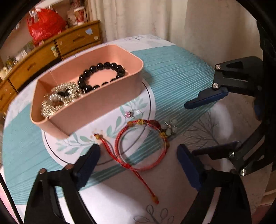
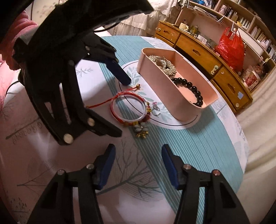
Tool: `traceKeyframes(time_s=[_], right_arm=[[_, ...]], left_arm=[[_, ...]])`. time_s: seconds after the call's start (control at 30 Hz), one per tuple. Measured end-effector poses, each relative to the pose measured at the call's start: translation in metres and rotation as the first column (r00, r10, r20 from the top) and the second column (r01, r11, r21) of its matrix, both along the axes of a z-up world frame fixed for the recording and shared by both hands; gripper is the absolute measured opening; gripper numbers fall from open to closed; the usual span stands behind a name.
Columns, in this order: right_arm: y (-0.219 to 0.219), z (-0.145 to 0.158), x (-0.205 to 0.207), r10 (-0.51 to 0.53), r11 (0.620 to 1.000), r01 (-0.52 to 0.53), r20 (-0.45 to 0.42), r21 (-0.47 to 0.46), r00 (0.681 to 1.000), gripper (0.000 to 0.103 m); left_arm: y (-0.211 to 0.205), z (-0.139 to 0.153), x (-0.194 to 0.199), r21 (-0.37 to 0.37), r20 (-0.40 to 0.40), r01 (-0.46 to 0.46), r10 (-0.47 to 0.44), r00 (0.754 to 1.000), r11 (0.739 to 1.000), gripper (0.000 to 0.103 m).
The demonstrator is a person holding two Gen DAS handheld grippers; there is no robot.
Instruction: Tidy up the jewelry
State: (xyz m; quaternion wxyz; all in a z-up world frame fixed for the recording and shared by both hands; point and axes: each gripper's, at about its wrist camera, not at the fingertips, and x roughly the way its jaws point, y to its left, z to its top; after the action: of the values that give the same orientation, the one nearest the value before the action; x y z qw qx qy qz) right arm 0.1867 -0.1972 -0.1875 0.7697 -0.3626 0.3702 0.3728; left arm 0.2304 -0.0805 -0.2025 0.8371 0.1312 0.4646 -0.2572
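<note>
Red cord bracelet (image 1: 141,146) lies flat between the released left hand-held gripper's (image 1: 138,165) fingers, tail pointing back toward it; right hand-held gripper (image 2: 138,165) likewise released.

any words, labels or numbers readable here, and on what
None can be read.
Tablecloth: faint grey marks at its far edge, too blurred.
Shelf items: labels too small.
Tins on the dresser: printed pattern, no legible text.
Pink box: no label in view.

Three bracelets (image 1: 103,75), one ring (image 1: 136,113), one box (image 1: 96,106)
</note>
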Motion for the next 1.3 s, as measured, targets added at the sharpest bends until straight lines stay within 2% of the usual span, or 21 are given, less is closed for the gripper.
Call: traceKeyframes(time_s=[0.07, 0.13, 0.4, 0.6, 0.67, 0.83, 1.07, 1.13, 1.3], right_arm=[[0.001, -0.001, 0.001, -0.003, 1.0, 0.003, -0.008, 0.017, 1.0, 0.052], [0.003, -0.002, 0.005, -0.008, 0.999, 0.008, -0.014, 0.035, 1.0, 0.052], [0.009, -0.004, 0.014, -0.02, 0.997, 0.022, -0.028, 0.08, 0.999, 0.044], [0.009, -0.005, 0.022, -0.052, 0.992, 0.058, -0.056, 0.11, 0.997, 0.019], [0.008, -0.004, 0.025, -0.055, 0.99, 0.064, -0.077, 0.127, 0.996, 0.017], [0.01, 0.004, 0.031, -0.074, 0.982, 0.09, -0.1, 0.165, 0.992, 0.017], [0.017, 0.03, 0.045, -0.121, 0.958, 0.144, -0.108, 0.247, 0.987, 0.017], [0.019, 0.038, 0.05, -0.144, 0.949, 0.17, -0.116, 0.264, 0.983, 0.017], [0.018, 0.058, 0.07, -0.257, 0.896, 0.288, -0.134, 0.338, 0.957, 0.017]], left_arm=[[-0.003, 0.0, 0.0, -0.01, 0.014, 0.009, -0.009, 1.0, 1.0, 0.071], [-0.003, 0.002, 0.0, -0.017, 0.026, 0.014, -0.014, 1.0, 1.0, 0.062], [0.002, 0.005, 0.0, -0.027, 0.016, -0.004, 0.004, 1.0, 1.0, 0.062], [0.011, 0.017, -0.002, -0.033, 0.052, -0.032, 0.033, 0.998, 0.999, 0.062], [0.014, 0.023, -0.003, -0.038, 0.063, -0.038, 0.04, 0.997, 0.999, 0.062], [0.022, 0.039, -0.002, -0.044, 0.078, -0.068, 0.072, 0.994, 0.997, 0.062], [0.031, 0.068, 0.01, -0.085, 0.084, -0.142, 0.149, 0.985, 0.986, 0.062], [0.035, 0.075, 0.014, -0.096, 0.098, -0.183, 0.192, 0.976, 0.978, 0.062], [0.042, 0.089, 0.031, -0.132, 0.135, -0.282, 0.3, 0.944, 0.95, 0.062]])
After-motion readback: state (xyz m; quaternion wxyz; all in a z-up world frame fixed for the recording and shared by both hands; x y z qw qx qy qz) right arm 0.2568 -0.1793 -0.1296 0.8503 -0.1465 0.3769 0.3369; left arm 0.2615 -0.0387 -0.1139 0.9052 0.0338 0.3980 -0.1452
